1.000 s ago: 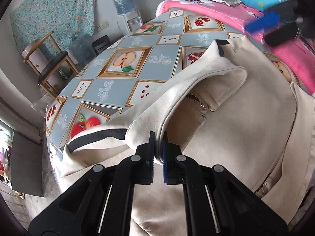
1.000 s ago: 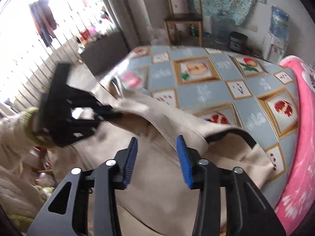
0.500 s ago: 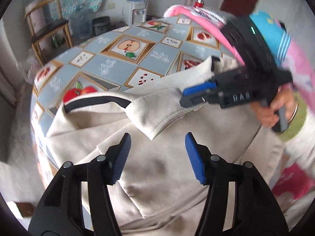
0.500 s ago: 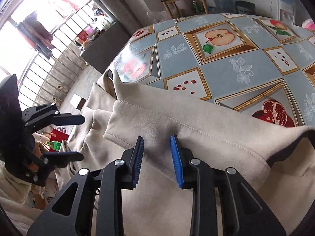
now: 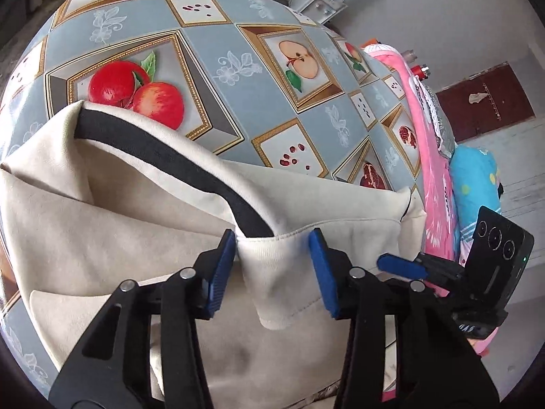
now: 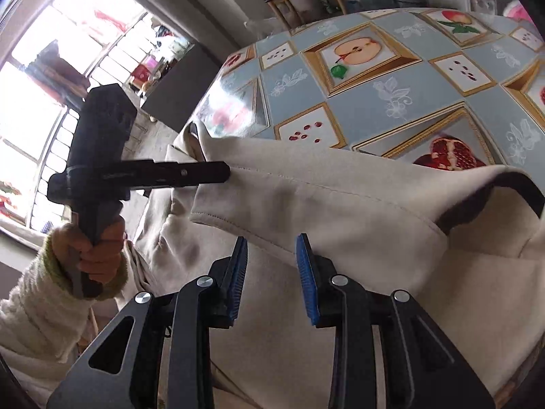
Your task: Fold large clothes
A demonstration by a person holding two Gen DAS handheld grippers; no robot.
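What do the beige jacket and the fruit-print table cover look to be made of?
Beige jacket: soft, matte woven or suede-like cloth, judging by its limp folds, stitched hems and faint nap; its black trim looks like knit ribbing. Fruit-print table cover: probably glossy vinyl or oilcloth, since window glare reflects off it.

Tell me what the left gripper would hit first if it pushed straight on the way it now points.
Most likely the folded edge of the cream fabric jacket. That fold with its black band already sits between the closing jaws of the left gripper, though the pads do not press it yet. Behind it lies the fruit-print tablecloth; depth is uncertain.
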